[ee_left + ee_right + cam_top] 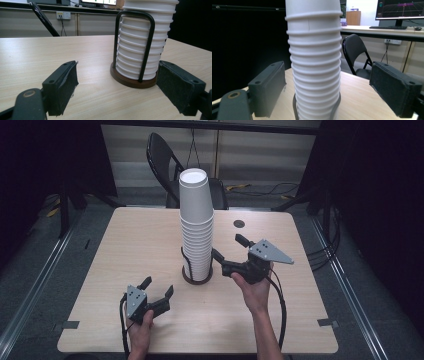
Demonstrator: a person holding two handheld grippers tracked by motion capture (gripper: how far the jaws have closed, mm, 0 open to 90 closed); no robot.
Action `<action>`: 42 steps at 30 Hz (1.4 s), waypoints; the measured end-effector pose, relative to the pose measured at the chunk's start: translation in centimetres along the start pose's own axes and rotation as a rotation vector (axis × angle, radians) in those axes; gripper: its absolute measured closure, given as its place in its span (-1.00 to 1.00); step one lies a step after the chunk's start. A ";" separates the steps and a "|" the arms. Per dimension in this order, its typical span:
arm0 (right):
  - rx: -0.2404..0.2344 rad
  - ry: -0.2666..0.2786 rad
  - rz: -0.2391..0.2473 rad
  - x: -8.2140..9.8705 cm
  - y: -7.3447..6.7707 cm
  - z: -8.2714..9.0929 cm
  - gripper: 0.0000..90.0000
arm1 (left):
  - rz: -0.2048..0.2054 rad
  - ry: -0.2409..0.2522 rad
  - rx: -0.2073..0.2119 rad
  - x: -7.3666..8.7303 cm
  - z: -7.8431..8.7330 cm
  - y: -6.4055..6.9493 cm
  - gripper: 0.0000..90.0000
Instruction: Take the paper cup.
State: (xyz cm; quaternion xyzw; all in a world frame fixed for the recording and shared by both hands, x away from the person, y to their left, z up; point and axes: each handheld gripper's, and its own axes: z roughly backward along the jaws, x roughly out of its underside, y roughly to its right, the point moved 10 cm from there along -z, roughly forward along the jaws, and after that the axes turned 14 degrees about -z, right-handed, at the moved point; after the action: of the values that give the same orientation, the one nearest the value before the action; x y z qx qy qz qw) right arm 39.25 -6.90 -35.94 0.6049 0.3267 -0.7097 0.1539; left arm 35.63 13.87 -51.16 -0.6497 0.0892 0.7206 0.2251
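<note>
A tall stack of white paper cups point(196, 220) stands upside down in a holder with a round brown base point(195, 279) and a black wire loop point(147, 42), at the middle of the table. My left gripper point(159, 287) is open, low near the front left, apart from the stack; its jaws frame the holder's base point(130, 81) and cups point(142, 37). My right gripper point(229, 246) is open just right of the stack, jaws spread toward it. In the right gripper view the cups point(314, 62) rise between the wide jaws, untouched.
The light wooden table point(135, 250) has a small dark round disc point(239, 223) at the back right. A black folding chair point(165, 157) stands behind the far edge. Cables trail from both grippers toward the front edge.
</note>
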 end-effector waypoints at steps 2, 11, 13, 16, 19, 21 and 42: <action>-0.013 0.002 0.005 -0.7 -0.3 -0.3 -0.71 | -0.001 -0.002 0.002 0.0 0.0 0.0 -0.61; -0.054 -0.001 0.014 -2.4 -1.2 -1.2 -0.70 | 0.004 0.010 -0.004 -0.1 0.1 0.0 -0.61; -0.057 0.000 0.013 -2.6 -1.3 -1.2 -0.70 | 0.005 0.010 -0.004 -0.1 0.1 0.0 -0.61; -0.080 0.013 0.016 -3.7 -2.0 -1.3 -0.70 | 0.004 0.012 0.001 -0.1 0.1 0.0 -0.61; -0.109 0.026 0.006 -4.8 -2.6 -1.6 -0.71 | 0.000 0.010 0.003 -0.1 0.1 0.0 -0.61; -0.129 0.022 0.001 -5.7 -3.0 -2.2 -0.71 | 0.003 0.013 0.000 -0.1 0.1 0.0 -0.61; -0.188 -0.028 0.019 -8.6 -3.4 -6.1 -0.72 | 0.006 0.019 0.003 -0.1 0.2 0.0 -0.61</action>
State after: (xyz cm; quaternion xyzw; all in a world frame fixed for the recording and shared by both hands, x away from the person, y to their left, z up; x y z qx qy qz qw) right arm 43.69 -1.94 -27.12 0.5808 0.3838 -0.6829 0.2213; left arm 35.46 13.96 -51.03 -0.6559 0.0944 0.7149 0.2233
